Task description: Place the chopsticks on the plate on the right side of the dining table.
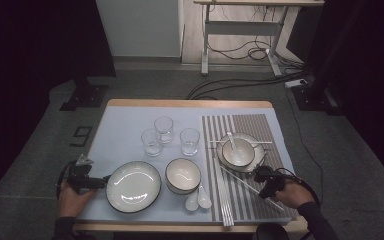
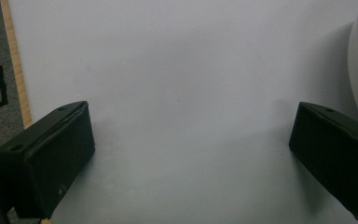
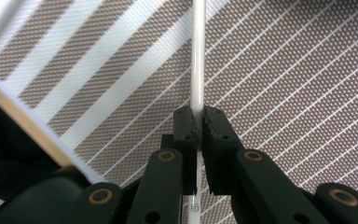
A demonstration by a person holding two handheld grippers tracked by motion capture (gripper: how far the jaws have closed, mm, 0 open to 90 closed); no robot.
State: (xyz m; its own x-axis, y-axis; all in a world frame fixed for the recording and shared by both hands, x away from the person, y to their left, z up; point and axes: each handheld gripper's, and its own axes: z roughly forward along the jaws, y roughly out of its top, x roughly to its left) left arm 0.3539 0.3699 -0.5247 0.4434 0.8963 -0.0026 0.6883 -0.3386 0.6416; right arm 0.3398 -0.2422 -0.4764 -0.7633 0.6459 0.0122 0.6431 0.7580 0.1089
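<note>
a thin white chopstick (image 3: 197,56) pinched between the pressed-together jaws of the right gripper (image 3: 198,122), lying slanted over the striped placemat (image 1: 260,125) at the right part of the table, near the placemat's front edge, just in front of the plate (image 1: 258,159) with a bowl (image 1: 238,150) and spoon (image 1: 231,140) on it. farther left, a second bowl (image 1: 183,175) with two white spoons (image 1: 198,199) before it, three empty glasses (image 1: 164,129) behind, and a big dark-rimmed plate (image 1: 133,186). left gripper (image 2: 191,140) with jaws spread wide over the bare light blue mat (image 2: 182,70), holding nothing, just beside the rim of that big plate.
</note>
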